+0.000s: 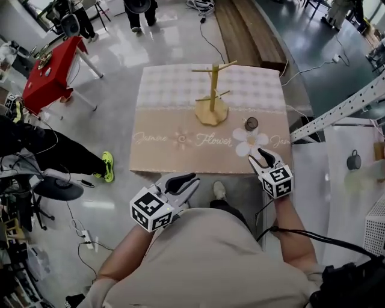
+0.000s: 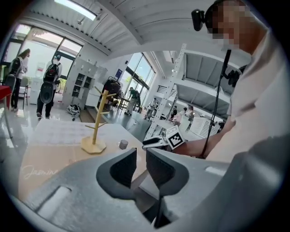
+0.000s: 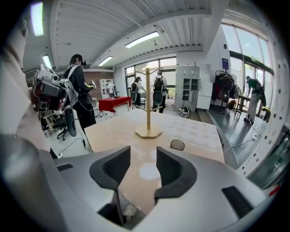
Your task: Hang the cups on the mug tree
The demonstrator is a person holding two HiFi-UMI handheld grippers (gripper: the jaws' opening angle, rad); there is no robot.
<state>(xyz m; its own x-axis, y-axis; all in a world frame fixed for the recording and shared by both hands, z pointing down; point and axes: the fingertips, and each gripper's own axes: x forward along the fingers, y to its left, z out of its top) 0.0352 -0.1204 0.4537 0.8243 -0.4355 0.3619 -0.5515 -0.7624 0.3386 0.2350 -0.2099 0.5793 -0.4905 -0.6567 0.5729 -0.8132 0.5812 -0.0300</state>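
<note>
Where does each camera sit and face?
Head view: on head, facing down at table, mug tree, cup; left claw, right claw, arms show.
Left gripper view: on left claw, facing mug tree; its jaws, right claw, torso show.
Right gripper view: on right claw, facing mug tree; its jaws show.
All share mug tree, cup.

Large open research lab or recording hall, not a home

A polished grey floor (image 1: 120, 90) with loose cables (image 1: 200, 6), a perforated metal frame beam (image 1: 349, 105), a bare ribbed ceiling with strip lights (image 3: 142, 39), a tall glazed front (image 3: 244, 59) and pale lockers (image 3: 190, 86). People wearing backpack rigs (image 3: 81, 95) stand about. One cloth-covered table (image 1: 180, 90) stands alone in the middle, near a red table (image 1: 48, 75).
</note>
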